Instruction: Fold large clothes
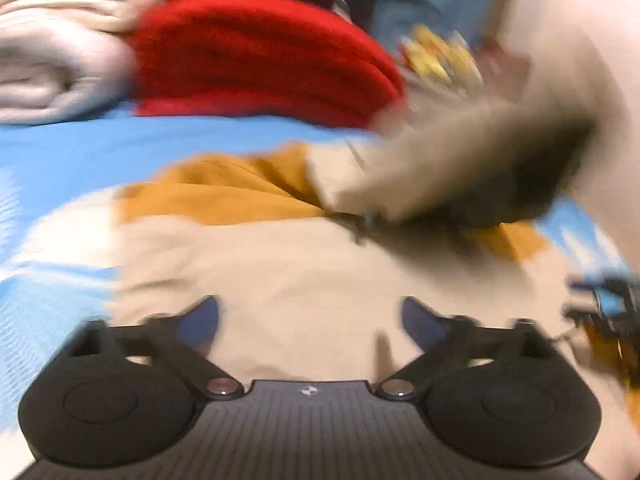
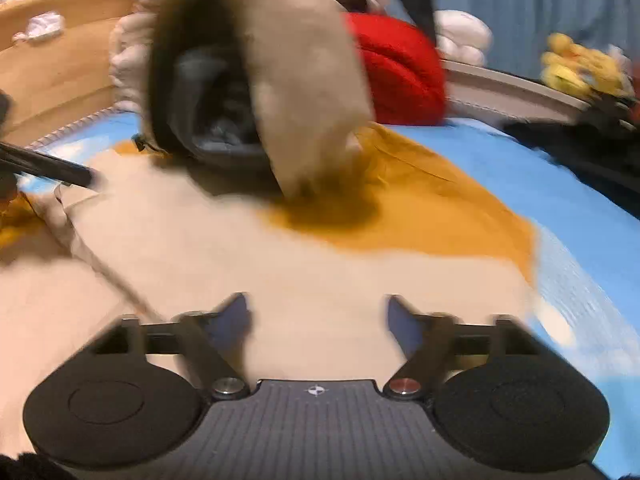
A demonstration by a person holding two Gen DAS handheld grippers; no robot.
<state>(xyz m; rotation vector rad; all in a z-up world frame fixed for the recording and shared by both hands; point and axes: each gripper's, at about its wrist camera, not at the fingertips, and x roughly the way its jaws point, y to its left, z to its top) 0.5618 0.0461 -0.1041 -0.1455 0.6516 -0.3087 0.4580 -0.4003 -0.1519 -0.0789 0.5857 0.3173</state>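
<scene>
— Lying flat on the blue sheet (image 2: pixel 520 168), is that the garment?

— Yes, a beige garment (image 1: pixel 280 264) with a mustard lining (image 2: pixel 420 208), one beige flap (image 2: pixel 288 60) lifted and blurred above it.

— And the tools?

— The left gripper (image 1: pixel 310 320) stands spread wide over the beige cloth, pinching nothing. The right gripper (image 2: pixel 318 320) is spread too, with only cloth beneath.

— Beyond that?

— A red folded pile (image 1: pixel 256 56) beside cream folded cloth (image 1: pixel 52 52), a wooden bed frame (image 2: pixel 60 60), and something yellow (image 2: pixel 576 64), too blurred to tell.
</scene>
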